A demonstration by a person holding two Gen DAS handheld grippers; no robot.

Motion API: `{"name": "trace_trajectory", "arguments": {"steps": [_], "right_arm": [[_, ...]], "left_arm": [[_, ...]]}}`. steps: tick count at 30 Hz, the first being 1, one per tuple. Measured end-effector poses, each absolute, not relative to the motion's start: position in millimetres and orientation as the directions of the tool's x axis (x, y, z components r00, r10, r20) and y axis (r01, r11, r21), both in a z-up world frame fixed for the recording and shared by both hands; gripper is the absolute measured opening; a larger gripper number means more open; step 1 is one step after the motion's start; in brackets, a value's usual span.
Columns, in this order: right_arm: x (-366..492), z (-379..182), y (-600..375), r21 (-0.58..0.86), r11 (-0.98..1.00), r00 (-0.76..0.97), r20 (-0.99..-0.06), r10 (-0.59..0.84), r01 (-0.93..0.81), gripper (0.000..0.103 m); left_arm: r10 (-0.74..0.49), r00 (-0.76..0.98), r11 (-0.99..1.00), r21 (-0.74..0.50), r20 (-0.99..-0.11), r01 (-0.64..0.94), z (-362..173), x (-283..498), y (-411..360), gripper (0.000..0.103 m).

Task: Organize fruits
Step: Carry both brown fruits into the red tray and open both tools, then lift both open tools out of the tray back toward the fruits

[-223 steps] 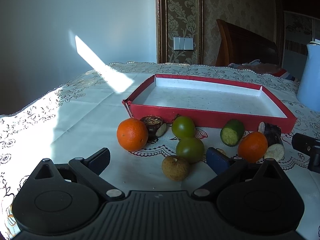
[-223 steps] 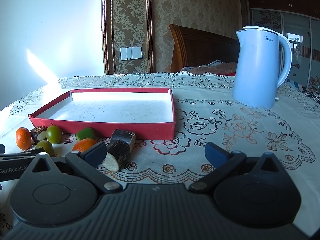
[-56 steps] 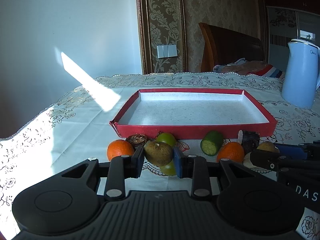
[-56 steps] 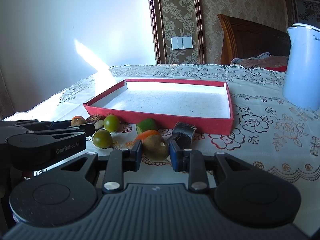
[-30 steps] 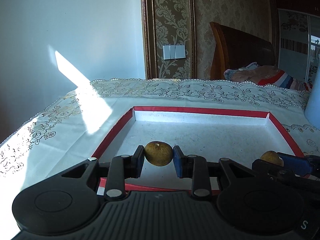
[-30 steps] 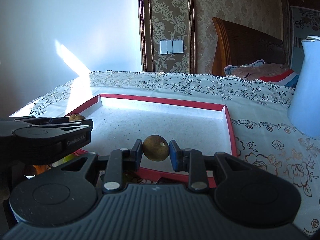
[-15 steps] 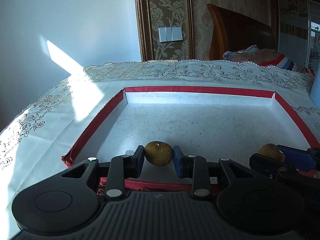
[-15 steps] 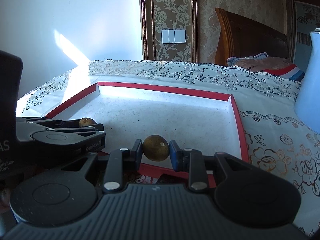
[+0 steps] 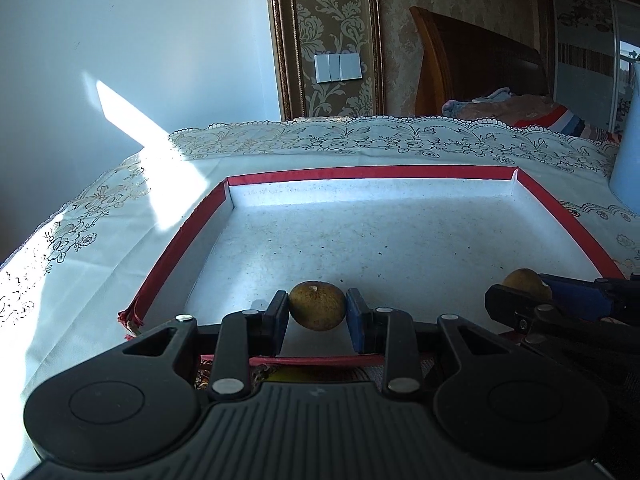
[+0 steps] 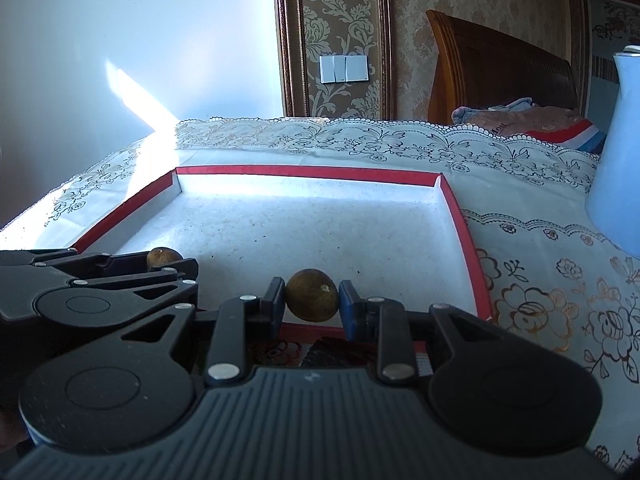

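My left gripper [image 9: 317, 314] is shut on a small brown round fruit [image 9: 317, 306], held low over the near left part of the red tray [image 9: 172, 248] with a white floor. My right gripper [image 10: 312, 298] is shut on a second brown round fruit [image 10: 312, 295], over the tray's near right part [image 10: 466, 236]. Each gripper shows in the other view: the right one [image 9: 524, 294] with its fruit [image 9: 520, 282], the left one [image 10: 168, 266] with its fruit [image 10: 162, 257]. The other fruits are hidden below the grippers, in front of the tray.
A light blue kettle [image 10: 618, 152] stands on the lace tablecloth [image 10: 540, 280] right of the tray. A wooden headboard [image 10: 500, 84] and bedding lie behind the table. The table edge falls away at the left [image 9: 40, 236].
Both grippers have moved forward and lower over the tray's near edge, each still holding its brown fruit. The tray floor now fills more of both views.
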State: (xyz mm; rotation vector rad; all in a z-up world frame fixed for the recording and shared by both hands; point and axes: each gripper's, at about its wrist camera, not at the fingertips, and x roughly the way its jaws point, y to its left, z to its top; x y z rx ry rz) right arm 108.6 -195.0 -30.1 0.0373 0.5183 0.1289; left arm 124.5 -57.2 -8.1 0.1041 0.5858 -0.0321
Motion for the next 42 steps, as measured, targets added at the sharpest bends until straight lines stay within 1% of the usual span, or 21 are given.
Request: {"name": "trace_trajectory", "arguments": {"steps": [12, 13, 14, 15, 16, 17, 23, 24, 26, 27, 31, 35, 36, 37, 39, 42], "right_arm": [[116.0, -32.8, -193.4, 0.071, 0.990, 0.856, -0.499, 0.138, -0.118, 0.028], [115.9, -32.9, -193.7, 0.072, 0.990, 0.855, -0.499, 0.140, -0.120, 0.028], [115.5, -33.2, -193.8, 0.074, 0.990, 0.855, -0.499, 0.143, -0.122, 0.028], [115.4, -33.3, -193.7, 0.076, 0.989, 0.855, -0.498, 0.145, -0.123, 0.028], [115.6, -33.4, -194.0, 0.078, 0.989, 0.855, -0.497, 0.148, -0.126, 0.028], [115.5, -33.5, -194.0, 0.078, 0.989, 0.856, -0.496, 0.148, -0.125, 0.029], [115.3, -33.9, -195.2, 0.083, 0.989, 0.858, -0.493, 0.148, -0.123, 0.029], [115.2, -33.7, -196.0, 0.085, 0.989, 0.858, -0.492, 0.146, -0.119, 0.029], [113.7, -33.4, -197.4, 0.089, 0.990, 0.862, -0.487, 0.142, -0.113, 0.030], [112.6, -32.9, -198.6, 0.095, 0.989, 0.865, -0.481, 0.143, -0.111, 0.031], [107.5, -30.2, -201.1, 0.113, 0.987, 0.871, -0.466, 0.155, -0.115, 0.031], [96.8, -24.3, -206.1, 0.139, 0.984, 0.888, -0.429, 0.163, -0.114, 0.031], [92.6, -22.6, -208.9, 0.147, 0.983, 0.894, -0.417, 0.163, -0.111, 0.033], [88.9, -21.2, -210.9, 0.154, 0.982, 0.899, -0.406, 0.162, -0.108, 0.036], [78.6, -19.1, -217.2, 0.169, 0.980, 0.911, -0.379, 0.165, -0.107, 0.038], [62.7, -17.8, -230.0, 0.196, 0.976, 0.924, -0.348, 0.159, -0.094, 0.038]], "left_arm": [[0.037, 0.826, 0.997, 0.081, -0.562, 0.011, -10.6, 129.1, -54.2, 0.031], [0.039, 0.825, 0.997, 0.081, -0.563, 0.008, -10.9, 129.6, -54.2, 0.034], [0.041, 0.824, 0.997, 0.081, -0.564, 0.006, -11.1, 130.4, -53.8, 0.040], [0.043, 0.824, 0.997, 0.080, -0.565, 0.003, -11.3, 130.4, -53.6, 0.043], [0.044, 0.824, 0.997, 0.079, -0.564, 0.001, -11.3, 131.1, -53.2, 0.050], [0.048, 0.825, 0.997, 0.080, -0.563, -0.003, -11.3, 131.2, -52.9, 0.052], [0.045, 0.822, 0.997, 0.076, -0.567, -0.002, -11.5, 132.3, -52.1, 0.055], [0.045, 0.821, 0.997, 0.075, -0.569, -0.003, -11.5, 132.3, -52.1, 0.057], [0.050, 0.821, 0.997, 0.071, -0.569, -0.012, -11.3, 132.3, -51.1, 0.067], [0.049, 0.821, 0.998, 0.068, -0.568, -0.013, -11.2, 132.0, -50.5, 0.068], [0.043, 0.825, 0.998, 0.069, -0.564, -0.005, -10.4, 130.4, -51.8, 0.069], [0.024, 0.835, 0.998, 0.058, -0.550, 0.009, -6.8, 124.8, -49.9, 0.069], [0.020, 0.838, 0.998, 0.055, -0.546, 0.012, -5.2, 122.4, -49.0, 0.070], [0.019, 0.840, 0.999, 0.053, -0.542, 0.011, -3.6, 119.5, -47.9, 0.071], [0.000, 0.860, 1.000, 0.025, -0.510, 0.014, 2.5, 107.6, -42.3, 0.071], [-0.014, 0.881, 1.000, 0.008, -0.472, 0.020, 10.0, 89.4, -33.1, 0.078]]}}
